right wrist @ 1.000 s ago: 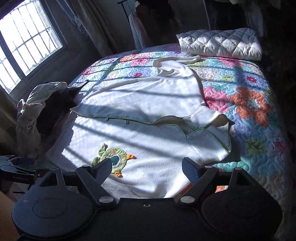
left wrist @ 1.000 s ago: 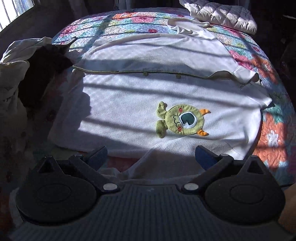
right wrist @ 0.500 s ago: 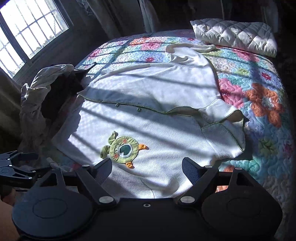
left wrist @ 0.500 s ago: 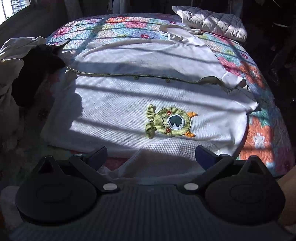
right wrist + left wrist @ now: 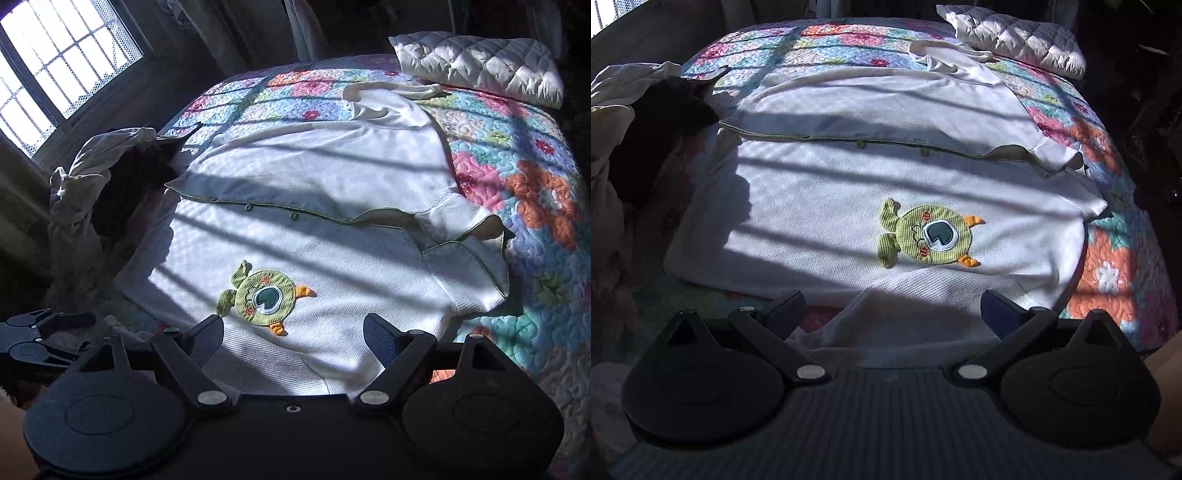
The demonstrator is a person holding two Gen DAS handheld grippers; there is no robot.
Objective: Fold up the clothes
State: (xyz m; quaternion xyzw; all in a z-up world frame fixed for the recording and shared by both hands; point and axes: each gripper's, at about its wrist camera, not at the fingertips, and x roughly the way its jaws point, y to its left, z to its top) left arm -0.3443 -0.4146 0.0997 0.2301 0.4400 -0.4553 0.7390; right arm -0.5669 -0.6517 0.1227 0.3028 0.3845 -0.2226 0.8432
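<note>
A white waffle-knit garment (image 5: 827, 206) with a green monster patch (image 5: 929, 236) lies spread flat on the quilted bed (image 5: 535, 192), both hand-held grippers, left (image 5: 892, 308) and right (image 5: 293, 334), hovering open-jawed above its near sleeve, best pinched at the edge

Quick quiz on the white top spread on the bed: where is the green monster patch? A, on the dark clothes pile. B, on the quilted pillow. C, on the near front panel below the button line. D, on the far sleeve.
C: the green monster patch sits on the white top, nearer than its buttons.
</note>
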